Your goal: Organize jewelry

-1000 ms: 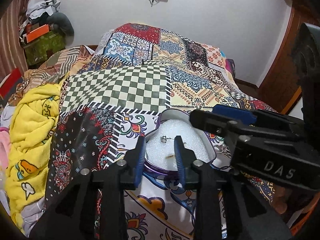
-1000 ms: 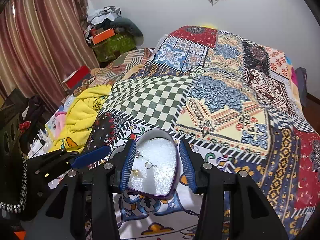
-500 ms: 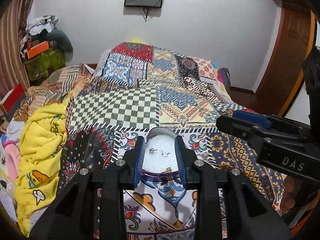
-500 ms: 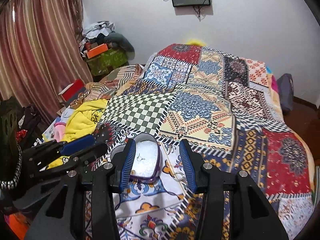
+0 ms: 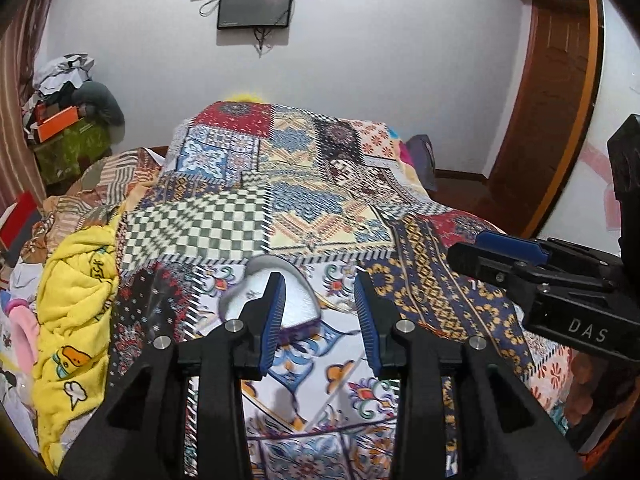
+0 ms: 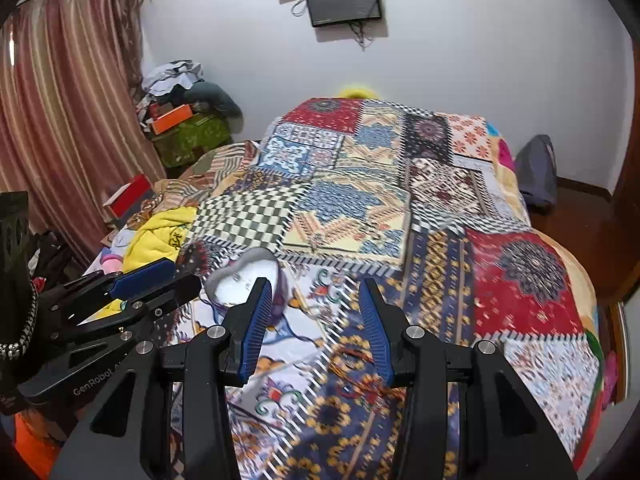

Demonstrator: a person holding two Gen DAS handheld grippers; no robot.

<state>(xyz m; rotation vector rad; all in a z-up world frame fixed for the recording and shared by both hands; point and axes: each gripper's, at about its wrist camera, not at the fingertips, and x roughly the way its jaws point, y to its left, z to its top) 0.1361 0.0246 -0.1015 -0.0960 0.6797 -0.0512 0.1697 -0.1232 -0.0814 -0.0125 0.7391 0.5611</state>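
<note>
A heart-shaped purple jewelry box [image 5: 298,304] with a white foam lining lies open on the patchwork bedspread [image 5: 248,232]. It also shows in the right wrist view [image 6: 244,284], with small jewelry pieces blurred on the foam. My left gripper [image 5: 319,320] is open and empty, held above and behind the box, whose left part is hidden by the left finger. My right gripper [image 6: 315,320] is open and empty, to the right of the box. Each gripper shows in the other's view, the right one [image 5: 520,264] and the left one [image 6: 136,284].
A yellow printed blanket [image 5: 72,312] is bunched at the bed's left edge. Boxes and clothes [image 6: 184,120] are piled in the far left corner by a striped curtain [image 6: 60,120]. A wall screen [image 5: 256,4] hangs above the bed. A wooden door [image 5: 552,92] stands at right.
Both grippers have pulled back and up from the box, which now looks smaller and farther. Both stay open and empty. The view now takes in more of the room.
</note>
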